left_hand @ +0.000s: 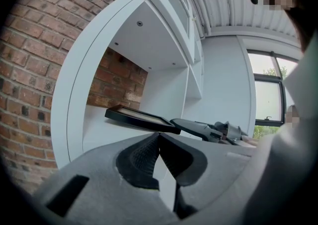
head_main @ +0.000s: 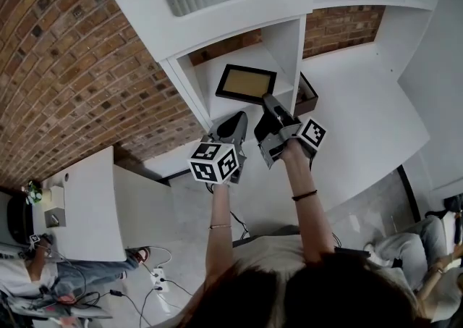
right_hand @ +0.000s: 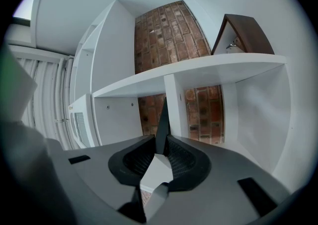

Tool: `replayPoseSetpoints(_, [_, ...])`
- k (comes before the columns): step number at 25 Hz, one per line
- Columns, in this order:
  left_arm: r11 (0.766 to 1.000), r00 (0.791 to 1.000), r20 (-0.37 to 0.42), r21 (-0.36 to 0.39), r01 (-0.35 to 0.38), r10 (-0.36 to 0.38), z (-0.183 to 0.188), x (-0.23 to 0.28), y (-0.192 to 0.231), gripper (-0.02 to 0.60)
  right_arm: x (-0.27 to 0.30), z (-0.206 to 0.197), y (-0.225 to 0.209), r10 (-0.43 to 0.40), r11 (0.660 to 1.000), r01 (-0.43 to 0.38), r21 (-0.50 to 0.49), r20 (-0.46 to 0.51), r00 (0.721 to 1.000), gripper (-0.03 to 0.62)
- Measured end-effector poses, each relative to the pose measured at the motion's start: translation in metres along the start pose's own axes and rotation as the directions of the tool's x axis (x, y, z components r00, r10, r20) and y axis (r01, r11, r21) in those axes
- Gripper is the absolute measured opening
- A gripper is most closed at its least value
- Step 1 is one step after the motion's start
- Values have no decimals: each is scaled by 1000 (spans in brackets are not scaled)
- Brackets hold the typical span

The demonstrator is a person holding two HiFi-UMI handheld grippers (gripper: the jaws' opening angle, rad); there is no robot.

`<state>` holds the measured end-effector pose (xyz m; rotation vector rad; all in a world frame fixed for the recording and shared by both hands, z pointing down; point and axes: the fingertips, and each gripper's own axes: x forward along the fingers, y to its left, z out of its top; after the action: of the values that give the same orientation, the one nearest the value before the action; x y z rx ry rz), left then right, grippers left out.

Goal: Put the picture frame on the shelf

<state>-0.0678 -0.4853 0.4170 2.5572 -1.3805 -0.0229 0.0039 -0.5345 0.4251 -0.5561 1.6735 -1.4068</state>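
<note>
A red brick wall (head_main: 79, 66) filled the upper left of the head view. Against it stood a white shelving unit (head_main: 239, 15) with open compartments. A black rectangular picture frame with a tan panel (head_main: 246, 82) lay roughly level inside the compartment at upper centre, its tan face upward. It was close over the compartment floor, though no view settled whether it rested there. A dark brown wooden box (head_main: 307, 93) sat just right of that compartment's side wall, on the broad white surface.

The right hand-held gripper (head_main: 269, 107) reached into the compartment from below in the head view. Its jaws were clamped on the frame's near edge. In the right gripper view that edge appeared as a thin dark blade standing between the ribbed pads. The left hand-held gripper (head_main: 235, 122) sat just left of the right one, outside the compartment's front edge. Its jaws were pressed together at the tips with nothing between them, clear of the frame.
</note>
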Motion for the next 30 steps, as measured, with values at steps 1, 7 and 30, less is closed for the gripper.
replayPoseSetpoints(1, [1000, 1000, -1, -1, 0, 0, 0, 1, 0, 11, 0, 0, -1, -5, 1000, 5, 0, -1, 1000, 71])
replayPoseSetpoints(7, [1000, 1000, 4, -2, -1, 1, 1, 2, 3, 11, 2, 0, -2, 0, 1000, 0, -20, -14, 1000, 71])
replayPoseSetpoints(30, [1000, 1000, -3, -11, -7, 7, -2, 0, 5, 11, 3, 0, 1, -7, 999, 7, -34, -7, 1000, 71])
